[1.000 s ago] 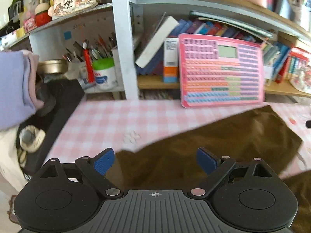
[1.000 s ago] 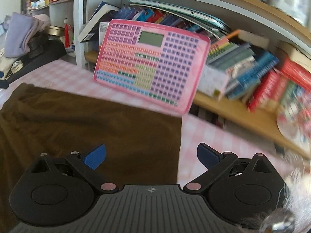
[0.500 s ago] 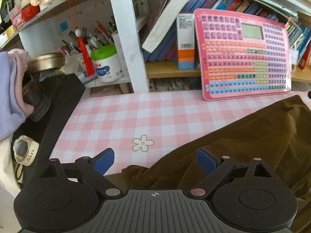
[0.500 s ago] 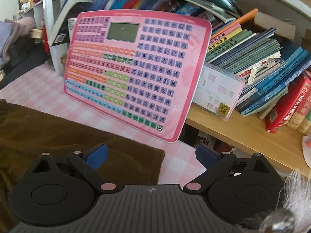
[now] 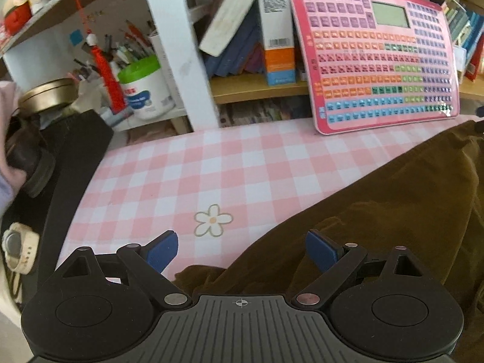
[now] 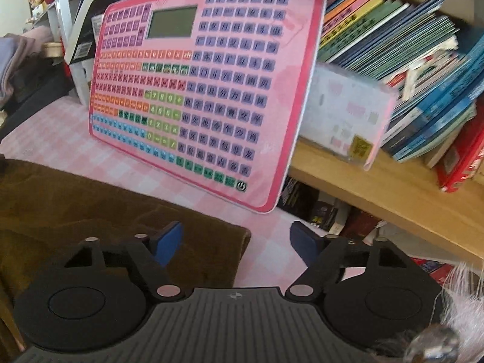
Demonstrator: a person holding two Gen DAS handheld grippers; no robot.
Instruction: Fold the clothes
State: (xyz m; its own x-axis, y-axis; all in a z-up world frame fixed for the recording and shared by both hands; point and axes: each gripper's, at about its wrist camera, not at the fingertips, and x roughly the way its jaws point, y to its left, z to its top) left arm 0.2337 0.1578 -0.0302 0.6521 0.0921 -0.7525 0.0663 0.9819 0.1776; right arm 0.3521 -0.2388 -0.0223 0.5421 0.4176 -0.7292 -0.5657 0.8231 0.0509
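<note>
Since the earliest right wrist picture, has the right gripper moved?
Yes. The right gripper has closed in on the pink keyboard board, over the brown garment's corner; jaws closing, nothing pinched.

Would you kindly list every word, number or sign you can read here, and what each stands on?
"7 8 9", "4 5 6", "1 2 3": green keys of the pink learning pad.
Power symbol: its bottom corner key.
Its purple keys carry Chinese characters, too blurred to quote.
Green-lidded tub label: red and blue print, unreadable.
Orange and white box: barcode only, text too small.
Book spines: blurred.
</note>
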